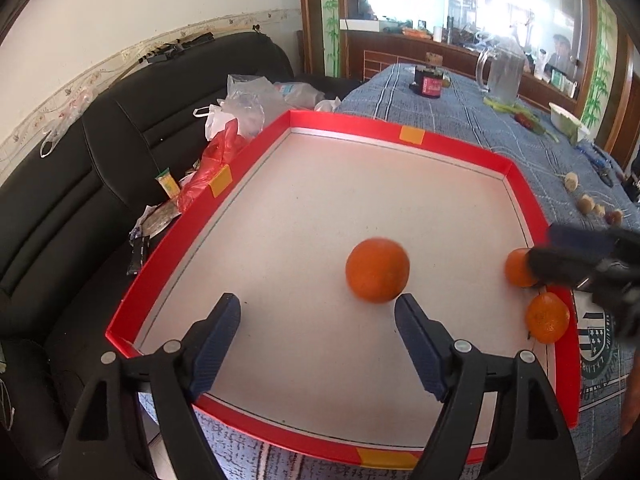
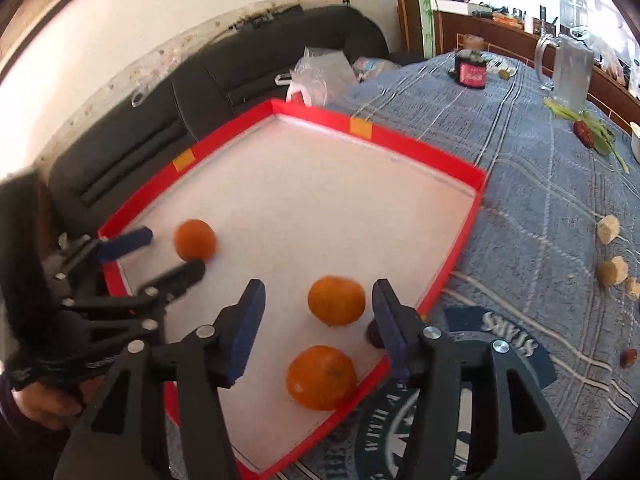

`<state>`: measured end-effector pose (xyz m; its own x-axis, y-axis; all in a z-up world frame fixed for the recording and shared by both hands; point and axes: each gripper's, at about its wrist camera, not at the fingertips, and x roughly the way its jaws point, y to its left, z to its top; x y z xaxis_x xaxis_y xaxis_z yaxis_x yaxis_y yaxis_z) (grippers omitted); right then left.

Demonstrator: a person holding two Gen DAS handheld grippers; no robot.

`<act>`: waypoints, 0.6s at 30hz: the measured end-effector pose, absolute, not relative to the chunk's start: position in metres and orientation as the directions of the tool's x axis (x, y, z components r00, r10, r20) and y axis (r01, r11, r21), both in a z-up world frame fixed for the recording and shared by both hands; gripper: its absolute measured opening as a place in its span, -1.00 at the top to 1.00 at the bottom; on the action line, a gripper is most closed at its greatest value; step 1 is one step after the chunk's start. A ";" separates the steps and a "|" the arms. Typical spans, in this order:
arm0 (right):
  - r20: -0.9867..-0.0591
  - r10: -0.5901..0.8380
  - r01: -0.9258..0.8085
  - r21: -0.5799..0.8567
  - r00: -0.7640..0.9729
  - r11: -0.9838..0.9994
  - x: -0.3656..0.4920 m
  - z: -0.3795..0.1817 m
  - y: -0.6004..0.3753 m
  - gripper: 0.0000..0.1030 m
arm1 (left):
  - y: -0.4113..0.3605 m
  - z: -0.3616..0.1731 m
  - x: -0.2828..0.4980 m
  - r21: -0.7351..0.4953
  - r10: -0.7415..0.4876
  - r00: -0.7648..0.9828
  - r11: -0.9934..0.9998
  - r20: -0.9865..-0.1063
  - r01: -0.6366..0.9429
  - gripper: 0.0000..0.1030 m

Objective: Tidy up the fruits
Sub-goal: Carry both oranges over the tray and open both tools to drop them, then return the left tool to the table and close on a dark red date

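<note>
Sitting in the red tray (image 2: 452, 264) already are three oranges (image 2: 337, 301), both hand-held grippers (image 1: 318, 322) (image 2: 318, 322) released and empty, with small fruits (image 2: 608, 230) left on the table (image 2: 540, 184).

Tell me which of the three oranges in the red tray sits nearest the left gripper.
The lone orange mid-tray, just ahead of the open left gripper. The other two sit together by the tray's right wall, near the right gripper.
</note>
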<state>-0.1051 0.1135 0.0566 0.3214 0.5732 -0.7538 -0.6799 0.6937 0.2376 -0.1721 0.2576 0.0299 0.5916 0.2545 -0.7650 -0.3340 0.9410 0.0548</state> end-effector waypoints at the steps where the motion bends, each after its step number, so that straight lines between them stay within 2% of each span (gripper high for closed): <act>1: -0.746 0.579 -0.676 0.241 0.331 0.697 -0.104 0.060 0.108 -0.26 | 0.257 0.029 -0.171 0.057 0.255 0.586 0.941 -0.769 -0.335 -0.56; 6: -0.703 0.584 -0.628 0.250 0.405 0.737 -0.089 0.077 0.069 -0.37 | 0.250 0.031 -0.166 0.077 0.269 0.559 0.936 -0.785 -0.342 -0.57; 10: -0.704 0.525 -0.548 0.227 0.478 0.805 -0.066 0.081 0.026 -0.39 | 0.239 0.036 -0.160 0.097 0.282 0.552 0.935 -0.784 -0.340 -0.57; 18: -0.713 0.423 -0.369 0.242 0.560 0.897 -0.024 0.087 -0.075 -0.39 | 0.187 0.077 -0.132 0.140 0.277 0.626 0.955 -0.729 -0.260 -0.63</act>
<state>-0.0238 -0.0754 0.0870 0.5599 0.4226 -0.7127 -0.3691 0.8973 0.2420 -0.1320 0.1872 0.0770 0.6258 0.2774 -0.7290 -0.2601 0.9553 0.1402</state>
